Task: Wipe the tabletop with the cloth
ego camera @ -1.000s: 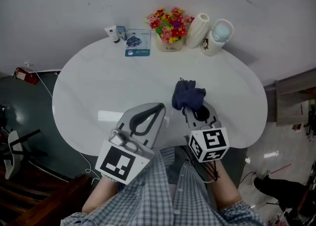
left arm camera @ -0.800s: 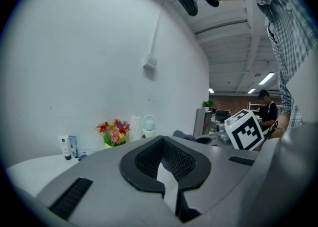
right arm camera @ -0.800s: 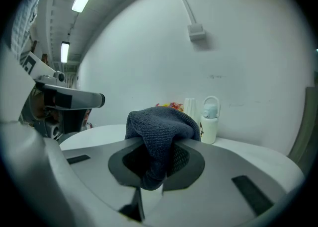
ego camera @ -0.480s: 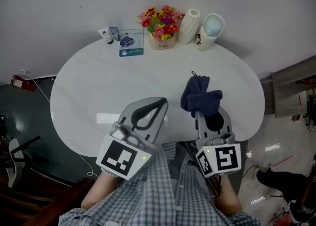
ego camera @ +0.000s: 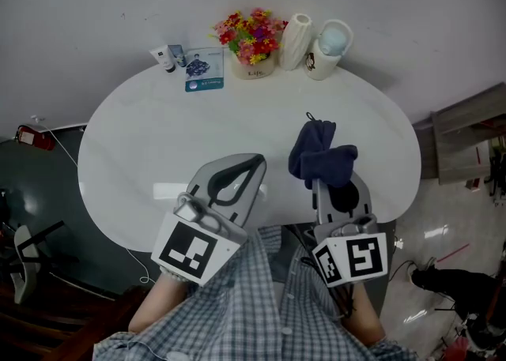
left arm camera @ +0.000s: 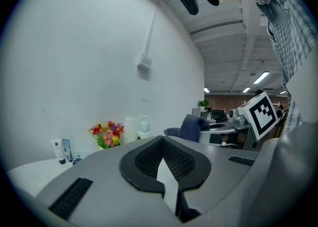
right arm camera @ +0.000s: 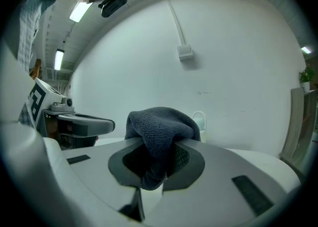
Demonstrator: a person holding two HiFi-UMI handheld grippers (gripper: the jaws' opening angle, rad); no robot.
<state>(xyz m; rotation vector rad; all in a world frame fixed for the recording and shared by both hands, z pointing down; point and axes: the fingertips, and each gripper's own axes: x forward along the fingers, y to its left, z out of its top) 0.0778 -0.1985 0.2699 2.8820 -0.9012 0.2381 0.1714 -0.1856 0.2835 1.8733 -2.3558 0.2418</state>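
A dark blue cloth (ego camera: 319, 157) is bunched at the tip of my right gripper (ego camera: 327, 181), which is shut on it over the right part of the white oval tabletop (ego camera: 158, 146). In the right gripper view the cloth (right arm camera: 159, 136) bulges up and out of the closed jaws. My left gripper (ego camera: 241, 170) hovers over the table's near edge, shut with nothing in it. In the left gripper view its jaws meet with only a thin slit between them, and the cloth (left arm camera: 193, 126) shows to the right.
Along the far edge by the wall stand a flower pot (ego camera: 253, 39), a ribbed white vase (ego camera: 296, 41), a white jug (ego camera: 329, 49), a small tube (ego camera: 164, 58) and a blue card (ego camera: 205, 69). A wooden shelf (ego camera: 470, 134) is at the right.
My right gripper has carried the cloth to the right and slightly farther across the table, mostly in the first half second. The left gripper has hardly moved.
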